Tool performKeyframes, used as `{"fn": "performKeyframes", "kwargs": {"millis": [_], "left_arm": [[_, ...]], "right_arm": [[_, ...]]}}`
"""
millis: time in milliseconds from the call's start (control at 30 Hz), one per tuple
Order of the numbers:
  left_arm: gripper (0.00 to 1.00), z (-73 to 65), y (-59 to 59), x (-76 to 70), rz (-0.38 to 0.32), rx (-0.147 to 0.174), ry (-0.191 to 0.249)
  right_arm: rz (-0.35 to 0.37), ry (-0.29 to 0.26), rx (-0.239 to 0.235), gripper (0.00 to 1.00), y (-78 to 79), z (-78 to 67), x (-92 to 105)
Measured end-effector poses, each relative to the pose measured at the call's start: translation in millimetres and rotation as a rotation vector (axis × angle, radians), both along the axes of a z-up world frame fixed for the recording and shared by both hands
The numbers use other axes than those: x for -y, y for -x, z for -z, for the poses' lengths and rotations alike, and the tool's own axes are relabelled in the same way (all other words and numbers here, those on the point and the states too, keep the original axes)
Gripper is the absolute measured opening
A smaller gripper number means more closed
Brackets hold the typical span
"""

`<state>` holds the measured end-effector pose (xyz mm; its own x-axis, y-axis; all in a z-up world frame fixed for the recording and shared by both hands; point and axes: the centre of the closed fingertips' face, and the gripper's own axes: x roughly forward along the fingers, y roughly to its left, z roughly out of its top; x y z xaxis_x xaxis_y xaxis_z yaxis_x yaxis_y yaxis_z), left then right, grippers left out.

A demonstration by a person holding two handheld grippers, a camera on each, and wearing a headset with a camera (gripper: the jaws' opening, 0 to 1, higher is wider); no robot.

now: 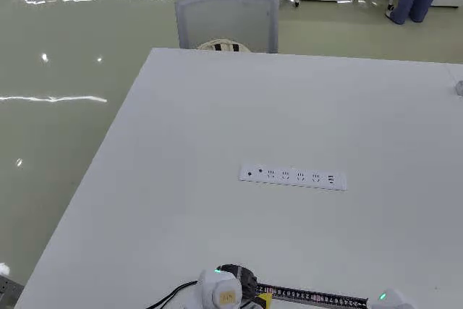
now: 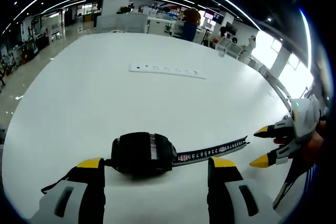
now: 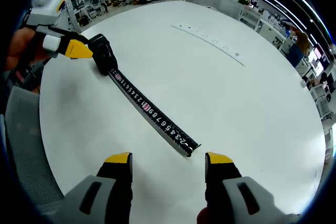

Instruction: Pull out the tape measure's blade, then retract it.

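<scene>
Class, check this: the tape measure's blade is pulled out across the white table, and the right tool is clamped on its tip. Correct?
No. The blade is out across the table, but the right tool is open; the tip lies free ahead of it, as the right gripper view shows.

My left gripper: two broad fingers with pale grey shells, black inner faces and yellow caps at the tips. An oblong slot is sunk in each shell.

My right gripper: same build, same grey, black and yellow.

Side-on in the left gripper view, the right one's yellow tips taper to points. Its body is white, with a small green lamp.

In the head view, the left gripper's body is a rounded white housing with a green light on top and a yellow label on its face. A black cable trails from it.
</scene>
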<state>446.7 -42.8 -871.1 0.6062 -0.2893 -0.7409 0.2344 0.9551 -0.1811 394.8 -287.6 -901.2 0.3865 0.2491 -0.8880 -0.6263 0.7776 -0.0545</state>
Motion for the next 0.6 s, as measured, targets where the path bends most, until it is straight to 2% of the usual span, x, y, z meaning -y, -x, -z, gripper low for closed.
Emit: {"fn": "performKeyframes", "kwargs": {"millis": [133,333,433,600], "left_arm": [[0.77,1.0,-3.3,1.0,-0.004,-0.003,-0.003],[0.76,6.9,-8.6,-1.5,-0.013,-0.009,-0.019],[0.75,8.8,-11.0,-2.8,-0.018,-0.014,-0.023],[0.75,12.7,-13.4,-4.3,-0.022,-0.021,-0.031]], "right_arm": [[-0.046,0.032,-0.014,0.55,-2.9,1.5,7.5],[-0.105,0.037,-0.024,0.54,-8.4,5.4,11.0],[-0.168,0.048,-0.038,0.52,-10.3,10.6,12.4],[-0.250,0.049,-0.039,0.51,-14.7,10.0,9.5]]}}
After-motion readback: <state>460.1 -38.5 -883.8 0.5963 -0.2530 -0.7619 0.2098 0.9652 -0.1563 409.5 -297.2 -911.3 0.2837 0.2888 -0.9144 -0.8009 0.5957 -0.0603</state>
